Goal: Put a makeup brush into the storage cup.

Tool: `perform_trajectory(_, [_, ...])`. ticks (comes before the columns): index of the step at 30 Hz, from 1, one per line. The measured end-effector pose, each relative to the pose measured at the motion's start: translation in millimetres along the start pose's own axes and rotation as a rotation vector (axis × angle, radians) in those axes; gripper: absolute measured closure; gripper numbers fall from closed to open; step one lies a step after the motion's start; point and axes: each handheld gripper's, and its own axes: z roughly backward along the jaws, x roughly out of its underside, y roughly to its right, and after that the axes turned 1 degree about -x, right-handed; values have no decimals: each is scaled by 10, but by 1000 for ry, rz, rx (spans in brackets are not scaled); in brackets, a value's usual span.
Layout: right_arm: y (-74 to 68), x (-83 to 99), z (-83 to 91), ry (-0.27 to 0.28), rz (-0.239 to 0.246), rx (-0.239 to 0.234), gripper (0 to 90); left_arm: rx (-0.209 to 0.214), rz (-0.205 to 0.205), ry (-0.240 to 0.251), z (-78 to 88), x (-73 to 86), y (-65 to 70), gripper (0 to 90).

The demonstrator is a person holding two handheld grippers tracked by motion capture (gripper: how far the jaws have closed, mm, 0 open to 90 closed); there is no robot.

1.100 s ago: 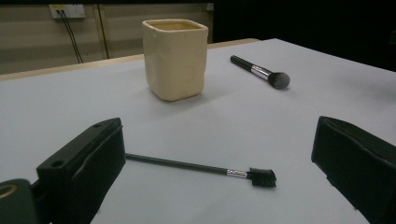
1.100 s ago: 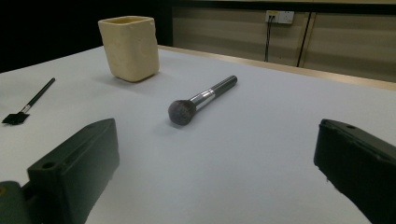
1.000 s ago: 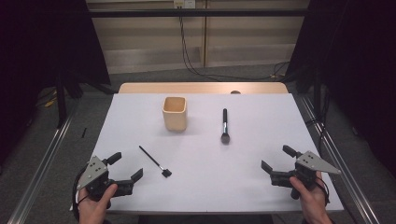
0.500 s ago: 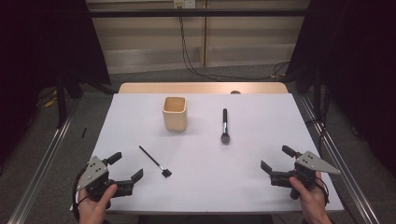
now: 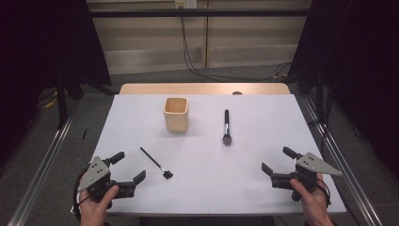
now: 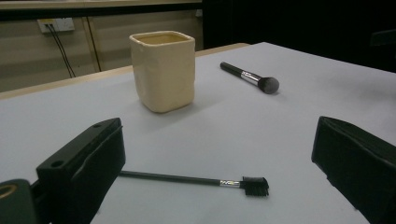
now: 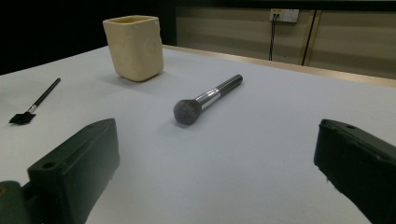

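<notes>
Left gripper rests at the near left of the table, jaws wide apart, holding nothing. The thin brush lies flat just beyond it, bristle end nearest the jaws. Right gripper sits at the near right, likewise gaping and empty. The powder brush lies mid-table, right of the upright cup.
</notes>
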Motion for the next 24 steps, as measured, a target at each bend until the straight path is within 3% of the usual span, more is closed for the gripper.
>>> perform_trajectory(4, [1, 2, -7, -7, -7, -1, 0, 9, -3, 4, -31, -35, 1, 27])
perform_trajectory(8, [-3, 0, -9, -2, -6, -2, 0, -17, -13, -8, -101, -35, -43, 28])
perform_trajectory(11, [-3, -2, -16, -1, -6, -4, 0, 7, 10, -16, -151, -53, -81, 28])
perform_trajectory(15, [-2, -6, -22, 4, -5, -6, 0, 10, 1, -16, -221, -106, -63, 28])
perform_trajectory(18, [-5, -5, -27, 0, -4, -11, 0, 7, -27, -1, -264, -172, -40, 33])
perform_trajectory(20, [-9, -5, -28, 0, -3, -12, 0, 27, 5, 14, -285, -208, -51, 33])
perform_trajectory(24, [-8, -5, -25, 0, -4, -8, 0, 10, 6, 21, -363, -260, -105, 33])
